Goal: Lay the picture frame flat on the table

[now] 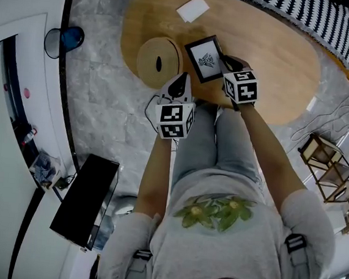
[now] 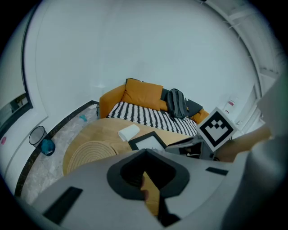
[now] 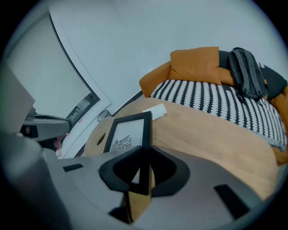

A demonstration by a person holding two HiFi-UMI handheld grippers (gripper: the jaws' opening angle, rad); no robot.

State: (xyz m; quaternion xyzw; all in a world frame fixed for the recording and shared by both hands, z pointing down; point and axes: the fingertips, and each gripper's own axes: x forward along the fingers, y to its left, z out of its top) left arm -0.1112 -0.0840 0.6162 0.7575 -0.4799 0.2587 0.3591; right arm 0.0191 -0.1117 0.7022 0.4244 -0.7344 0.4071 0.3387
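A black picture frame [image 1: 204, 58] with a small drawing on white stands tilted on the oval wooden table [image 1: 274, 59]. My right gripper [image 1: 227, 63] is shut on its right edge; in the right gripper view the frame [image 3: 128, 132] rises from between the jaws of that gripper [image 3: 143, 170]. My left gripper [image 1: 178, 85] hovers at the table's near edge, left of the frame and apart from it, jaws together and holding nothing. The left gripper view shows the frame [image 2: 148, 141] ahead of that gripper [image 2: 146, 182], with the right gripper [image 2: 198, 146] beside it.
A round woven mat [image 1: 158, 62] lies just left of the frame. A white box [image 1: 192, 9] sits further back. A striped sofa [image 1: 321, 15] borders the table's far side. A bin [image 1: 60, 40], a black panel [image 1: 86, 198] and a wire rack [image 1: 328, 169] stand on the floor.
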